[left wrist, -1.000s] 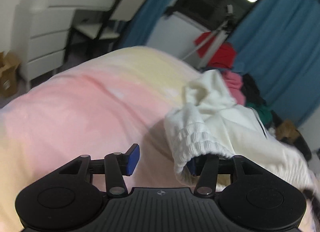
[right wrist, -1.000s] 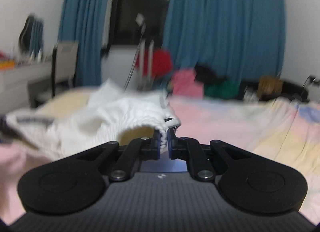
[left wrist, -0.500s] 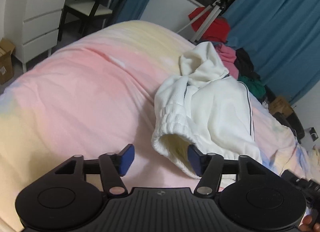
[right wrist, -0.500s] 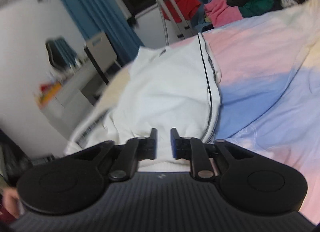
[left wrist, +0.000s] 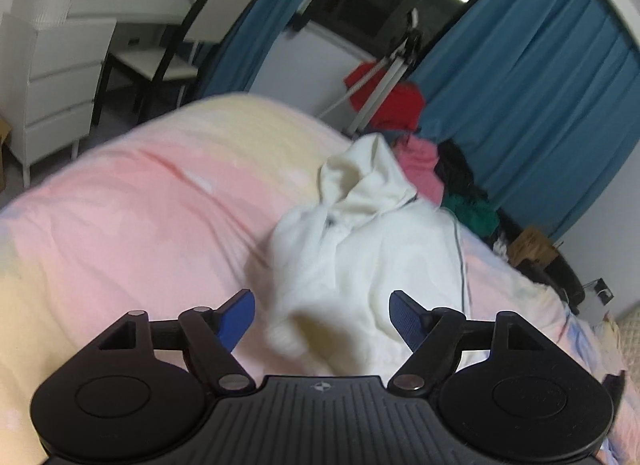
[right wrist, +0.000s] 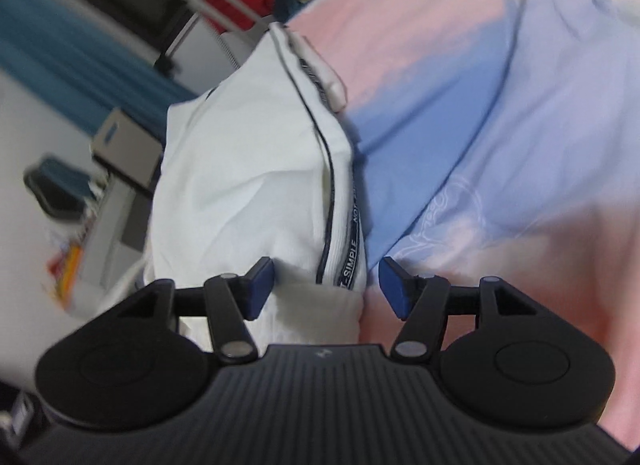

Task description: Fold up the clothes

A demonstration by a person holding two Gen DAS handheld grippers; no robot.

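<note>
White hooded sweatshirt with thin dark piping [left wrist: 372,249] lies loosely folded on the pink, yellow and blue pastel bedsheet [left wrist: 140,225], hood at far end. Left gripper [left wrist: 322,315] jaws wide, just been opening, hem between them, pads clear. Right gripper [right wrist: 326,285] wide too, just opened, ribbed hem between, ungripped.

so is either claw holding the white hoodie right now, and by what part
Neither. The left claw and right claw have just been opening, pads clear of the white hoodie, which lies loose on the bed.
</note>
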